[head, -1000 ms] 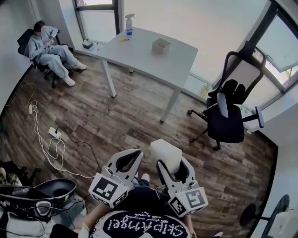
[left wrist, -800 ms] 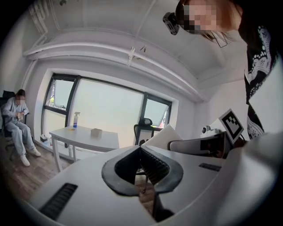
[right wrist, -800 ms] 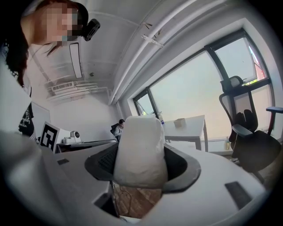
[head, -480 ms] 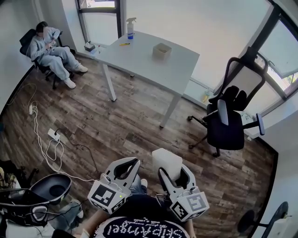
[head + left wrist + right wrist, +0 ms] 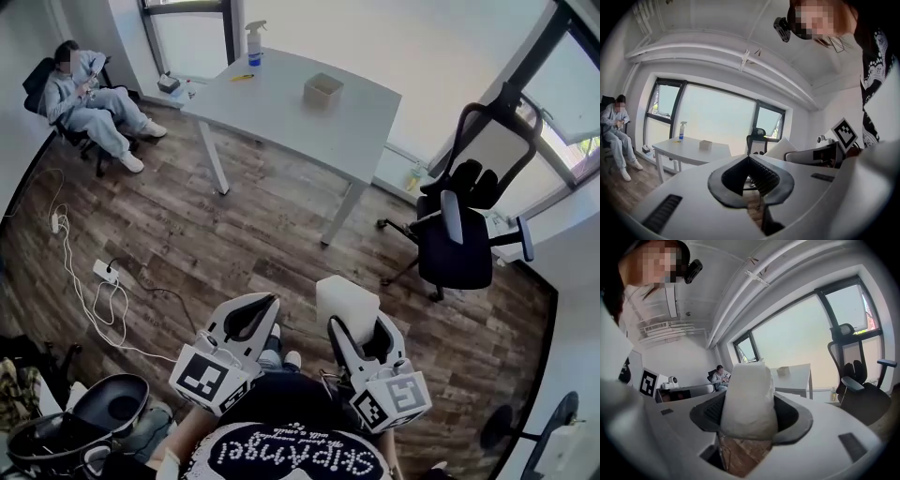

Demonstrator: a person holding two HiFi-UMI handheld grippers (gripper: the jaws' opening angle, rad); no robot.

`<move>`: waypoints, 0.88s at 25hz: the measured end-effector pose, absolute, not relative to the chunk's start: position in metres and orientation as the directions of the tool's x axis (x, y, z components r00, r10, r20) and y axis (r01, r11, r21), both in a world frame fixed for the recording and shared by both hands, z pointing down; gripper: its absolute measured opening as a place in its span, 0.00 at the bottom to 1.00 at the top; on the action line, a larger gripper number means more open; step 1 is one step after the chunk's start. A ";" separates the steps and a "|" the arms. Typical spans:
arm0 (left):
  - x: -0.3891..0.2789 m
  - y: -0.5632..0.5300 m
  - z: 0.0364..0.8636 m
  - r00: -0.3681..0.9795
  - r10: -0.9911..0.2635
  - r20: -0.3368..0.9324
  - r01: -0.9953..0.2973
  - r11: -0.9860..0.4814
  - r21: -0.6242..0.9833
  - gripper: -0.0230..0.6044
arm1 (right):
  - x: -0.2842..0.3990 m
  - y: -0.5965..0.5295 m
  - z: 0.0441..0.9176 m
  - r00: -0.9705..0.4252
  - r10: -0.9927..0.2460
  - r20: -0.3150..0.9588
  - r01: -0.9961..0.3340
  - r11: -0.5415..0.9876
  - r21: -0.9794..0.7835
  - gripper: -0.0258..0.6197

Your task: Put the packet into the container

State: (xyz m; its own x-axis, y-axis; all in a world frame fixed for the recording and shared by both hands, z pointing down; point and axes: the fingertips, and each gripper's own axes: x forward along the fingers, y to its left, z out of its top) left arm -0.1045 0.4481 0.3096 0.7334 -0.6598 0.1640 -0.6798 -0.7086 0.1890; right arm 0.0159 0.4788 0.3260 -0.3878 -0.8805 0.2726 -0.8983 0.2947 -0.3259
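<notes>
- The packet (image 5: 345,298), white and soft-looking, is clamped upright between the jaws of the right gripper (image 5: 357,328). In the right gripper view the packet (image 5: 749,399) fills the gap between the two dark pads and stands well above them.
- The right gripper (image 5: 750,416) is held low in front of the person, over the wooden floor (image 5: 234,234), well apart from the table (image 5: 281,112).
- The container (image 5: 322,90), a small open pale box, stands on the table top near its far edge. Its contents cannot be made out.
- The left gripper (image 5: 251,315) is just beside the right one, at the same height. In its own view the left gripper (image 5: 749,160) has its jaw tips meeting, with nothing between them.
- A spray bottle (image 5: 254,42) stands at the far left corner of the table, with a small yellow object (image 5: 244,78) lying near it.
- A black office chair (image 5: 464,234) stands to the right of the table, near the window.
- A seated person (image 5: 82,89) occupies a chair in the far left corner of the room.
- A power strip (image 5: 105,272) with a white cable lies on the floor at left.
</notes>
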 end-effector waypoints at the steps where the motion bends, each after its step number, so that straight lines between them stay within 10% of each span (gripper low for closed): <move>1: -0.106 0.445 0.308 0.738 -0.655 0.162 -0.675 -0.713 0.190 0.05 | 0.016 0.475 0.323 -0.379 -0.885 0.271 -0.902 0.287 -0.323 0.47; 22: -0.118 0.395 0.291 0.779 -0.619 0.101 -0.627 -0.763 0.156 0.05 | 0.005 0.425 0.317 -0.297 -0.920 0.257 -0.936 0.227 -0.267 0.47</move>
